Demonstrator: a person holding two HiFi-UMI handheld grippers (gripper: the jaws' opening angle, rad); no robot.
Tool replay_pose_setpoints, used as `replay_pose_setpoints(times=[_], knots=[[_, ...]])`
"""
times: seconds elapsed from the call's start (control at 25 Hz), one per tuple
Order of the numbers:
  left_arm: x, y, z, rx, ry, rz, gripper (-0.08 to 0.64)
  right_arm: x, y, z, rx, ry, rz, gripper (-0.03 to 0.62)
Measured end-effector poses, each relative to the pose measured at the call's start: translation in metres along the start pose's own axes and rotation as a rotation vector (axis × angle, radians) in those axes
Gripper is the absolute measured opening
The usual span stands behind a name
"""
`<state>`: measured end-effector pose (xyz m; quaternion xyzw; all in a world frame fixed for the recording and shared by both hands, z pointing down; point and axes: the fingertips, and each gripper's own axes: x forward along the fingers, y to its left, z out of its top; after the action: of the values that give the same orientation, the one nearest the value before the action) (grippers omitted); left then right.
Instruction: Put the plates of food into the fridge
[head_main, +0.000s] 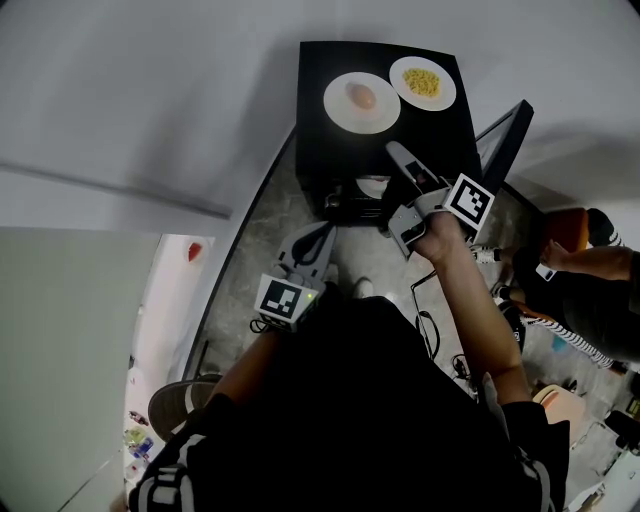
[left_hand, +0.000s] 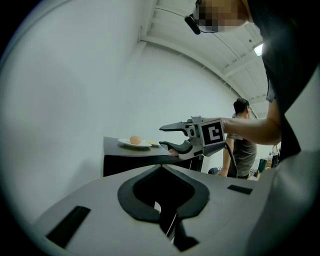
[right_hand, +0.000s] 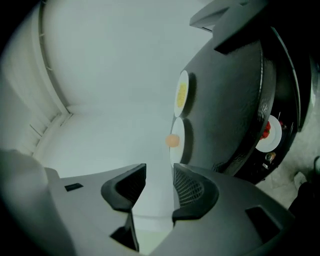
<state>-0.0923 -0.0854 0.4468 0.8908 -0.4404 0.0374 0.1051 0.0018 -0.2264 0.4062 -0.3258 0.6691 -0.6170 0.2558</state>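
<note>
Two white plates are seen on the black top of the fridge (head_main: 315, 70): the plate with a pale brown, egg-like item (head_main: 361, 102) sits nearer the front edge, and the plate of yellow food (head_main: 423, 83) is set just beside it, toward the back. A third plate (right_hand: 270, 138) is seen inside the fridge, behind the open door (head_main: 505, 135); something red lies on it, though what it is cannot be made out at this size. The right gripper (right_hand: 159, 182) is held level at the front edge of the fridge top, near the egg plate but apart from it. It is rolled so that one jaw stands above the other. Its jaws are spread and nothing is caught between them. The left gripper (head_main: 318, 245) is held lower and farther back, pointed toward the fridge front, with its jaws drawn together on nothing. Another person (left_hand: 243, 145) is seen standing in the background.
</note>
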Motion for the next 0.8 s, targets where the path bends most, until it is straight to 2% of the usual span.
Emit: replay_pose_setpoints(times=[0.28,0.64,0.8], knots=[[-0.003,0.018,-0.002,-0.015,-0.003,0.011,0.021,0.016,-0.015,0.004,0.115,-0.032,-0.055,0.230],[-0.003,0.028,0.000,-0.030,-0.013,0.010,0.021,0.030,-0.020,0.017,0.245,-0.111,-0.091,0.247],[-0.002,0.030,-0.001,-0.032,-0.014,0.006,0.021,0.033,-0.025,0.018,0.271,-0.110,-0.158,0.253]])
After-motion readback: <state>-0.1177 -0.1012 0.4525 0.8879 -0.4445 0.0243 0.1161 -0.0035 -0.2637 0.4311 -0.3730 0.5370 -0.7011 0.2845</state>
